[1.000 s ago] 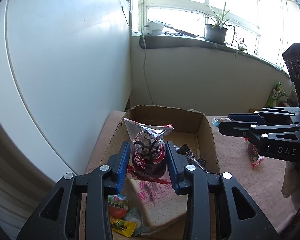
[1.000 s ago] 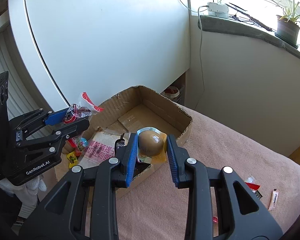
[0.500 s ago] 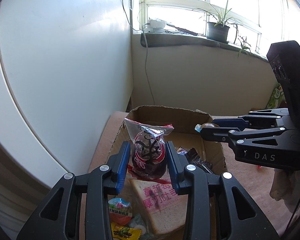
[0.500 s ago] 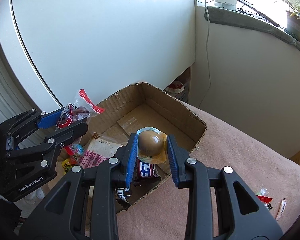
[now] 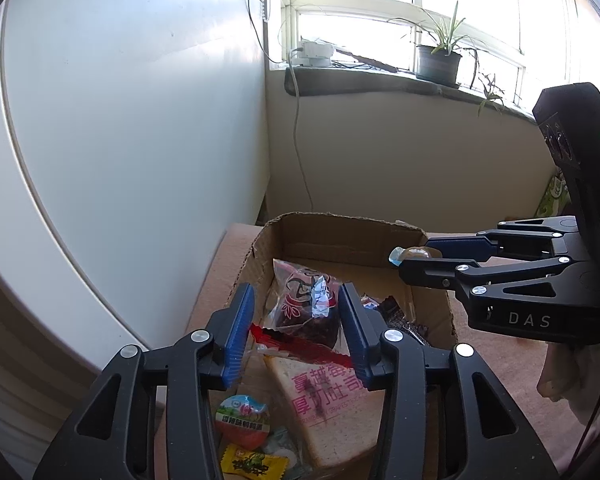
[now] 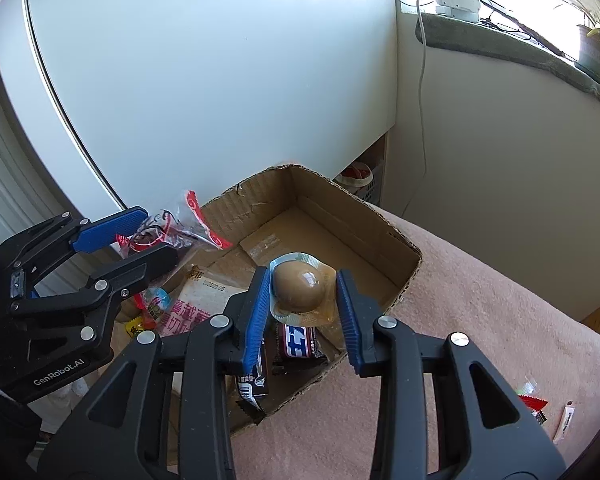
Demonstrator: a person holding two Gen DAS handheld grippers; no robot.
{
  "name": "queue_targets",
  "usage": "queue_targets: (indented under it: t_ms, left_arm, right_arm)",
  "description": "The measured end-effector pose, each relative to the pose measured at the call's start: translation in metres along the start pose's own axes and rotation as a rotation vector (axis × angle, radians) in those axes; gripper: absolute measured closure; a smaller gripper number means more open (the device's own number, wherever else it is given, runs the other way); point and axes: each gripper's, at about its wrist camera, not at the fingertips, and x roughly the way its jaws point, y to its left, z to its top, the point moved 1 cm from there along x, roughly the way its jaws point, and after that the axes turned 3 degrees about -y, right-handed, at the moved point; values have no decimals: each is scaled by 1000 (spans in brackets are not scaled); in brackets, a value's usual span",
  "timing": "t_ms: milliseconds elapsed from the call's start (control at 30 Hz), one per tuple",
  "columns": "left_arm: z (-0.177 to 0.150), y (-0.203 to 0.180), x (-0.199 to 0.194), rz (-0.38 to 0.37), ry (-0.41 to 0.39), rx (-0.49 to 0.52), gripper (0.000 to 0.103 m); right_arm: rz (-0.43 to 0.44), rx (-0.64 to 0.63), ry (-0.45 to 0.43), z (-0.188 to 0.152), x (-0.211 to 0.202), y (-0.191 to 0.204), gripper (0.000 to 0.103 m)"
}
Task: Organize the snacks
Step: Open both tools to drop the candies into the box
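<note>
An open cardboard box (image 5: 340,219) (image 6: 332,200) stands on a pink cloth. My left gripper (image 5: 295,296) (image 6: 158,234) hangs over its near end with its jaws opening. A clear packet with a dark red-patterned snack (image 5: 304,304) (image 6: 160,232) sits tilted between the pads, with a gap on its left side. My right gripper (image 6: 303,276) (image 5: 414,258) hovers over the box's right side, jaws opening too. A sealed brown egg packet (image 6: 300,288) (image 5: 414,253) is still between its pads, its flange reaching both.
Inside the box lie a bagged toast slice (image 5: 328,400), a round-lidded cup (image 5: 242,420), a yellow candy (image 5: 254,462) and a blue-and-white bar (image 6: 298,340). Small packets (image 6: 534,404) lie loose on the pink cloth (image 6: 480,320). A white panel stands close behind the box.
The right gripper moved left over the box with the egg packet. Both grippers' jaws have widened. The dark snack packet has tipped and sunk between the left pads.
</note>
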Motion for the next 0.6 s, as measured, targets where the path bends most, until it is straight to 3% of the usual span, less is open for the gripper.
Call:
queue_targets:
  t_ms: [233,300,467,600]
  left_arm:
    - [1,2,-5,15,-8,-1,54]
    - [1,2,-6,19,-11,2,47]
    - [2,2,-9,36,-21,0,32]
    - [2,0,-11,50,-22,7,26]
  right_arm:
    - [-22,-12,-14,0,-6,2,50]
    - [-33,-18,-24,0,-9,2,32]
    - [-57,-24,-32,0,-14,1,27]
    - [-71,-23,-35,-3,-18,-1,13]
